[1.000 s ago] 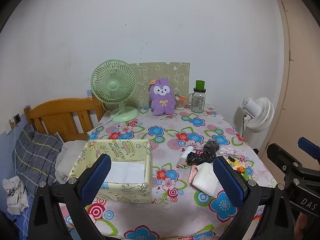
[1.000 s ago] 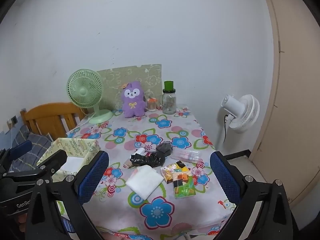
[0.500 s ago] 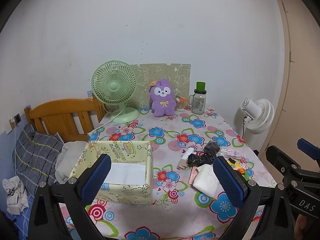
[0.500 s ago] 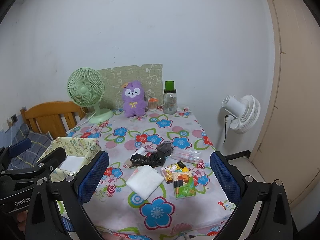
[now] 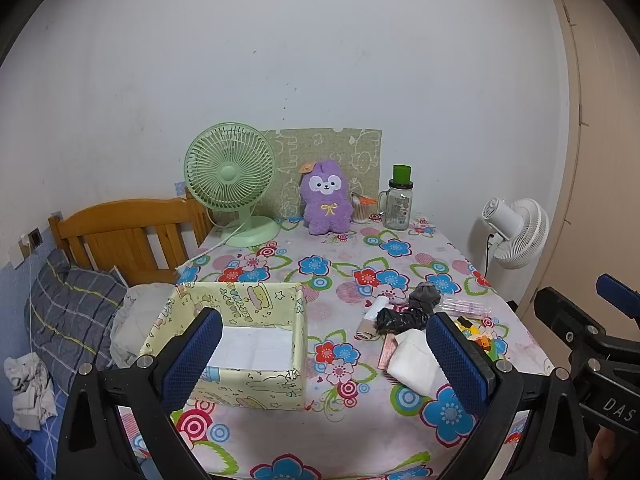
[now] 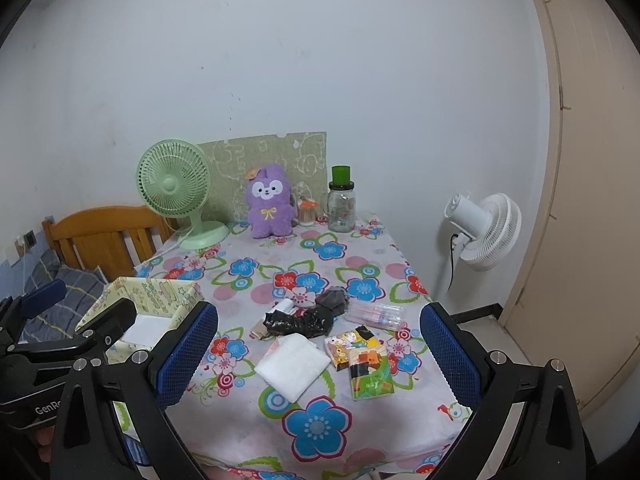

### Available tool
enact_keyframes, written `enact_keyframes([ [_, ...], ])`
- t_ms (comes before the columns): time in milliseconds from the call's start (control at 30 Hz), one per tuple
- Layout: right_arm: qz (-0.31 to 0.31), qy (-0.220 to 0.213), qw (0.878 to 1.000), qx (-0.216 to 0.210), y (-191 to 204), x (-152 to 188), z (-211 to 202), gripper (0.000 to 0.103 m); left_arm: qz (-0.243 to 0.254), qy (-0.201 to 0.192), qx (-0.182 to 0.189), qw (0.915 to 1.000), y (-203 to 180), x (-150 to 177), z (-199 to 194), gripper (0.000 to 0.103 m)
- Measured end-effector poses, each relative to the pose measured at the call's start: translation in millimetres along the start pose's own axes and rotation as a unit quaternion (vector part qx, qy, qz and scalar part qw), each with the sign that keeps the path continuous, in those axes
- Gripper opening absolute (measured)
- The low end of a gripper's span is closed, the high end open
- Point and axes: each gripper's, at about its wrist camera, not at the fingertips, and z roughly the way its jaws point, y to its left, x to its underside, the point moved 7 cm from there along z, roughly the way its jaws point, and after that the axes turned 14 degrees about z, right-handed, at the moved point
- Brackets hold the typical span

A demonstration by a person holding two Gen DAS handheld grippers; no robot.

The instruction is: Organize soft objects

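Observation:
A yellow patterned box point(image 5: 240, 344) stands on the flowered table at the near left, with a white sheet on its floor; it also shows in the right wrist view point(image 6: 152, 300). A folded white cloth point(image 6: 294, 364) lies near the front middle, also in the left wrist view point(image 5: 414, 360). Behind it lie a black crumpled bag point(image 6: 298, 322), a grey cloth point(image 6: 332, 300) and a small white roll point(image 6: 284, 306). A purple plush point(image 5: 325, 198) sits at the back. My left gripper point(image 5: 320, 356) is open above the near edge, empty. My right gripper point(image 6: 316, 356) is open, empty.
A green desk fan point(image 5: 232, 180), a glass jar with green lid point(image 5: 398, 200) and a small cup point(image 5: 360, 210) stand at the back. Colourful packets point(image 6: 360, 360) and a clear pen pack point(image 6: 376, 312) lie right. A wooden headboard point(image 5: 120, 232) and bedding are left; a white floor fan point(image 6: 484, 232) is right.
Both views have shifted only slightly; the table sits a little lower and nearer in frame. Both grippers stay open and empty. Nothing on the table moved.

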Motion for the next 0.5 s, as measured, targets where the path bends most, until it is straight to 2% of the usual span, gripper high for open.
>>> enact_keyframes([
  [500,0.001,-0.006,1.000,0.001,0.3,-1.2,-3.1,0.102,-0.001,-0.002,0.001,1.0000,3.3,0.3,-0.7,0.103],
])
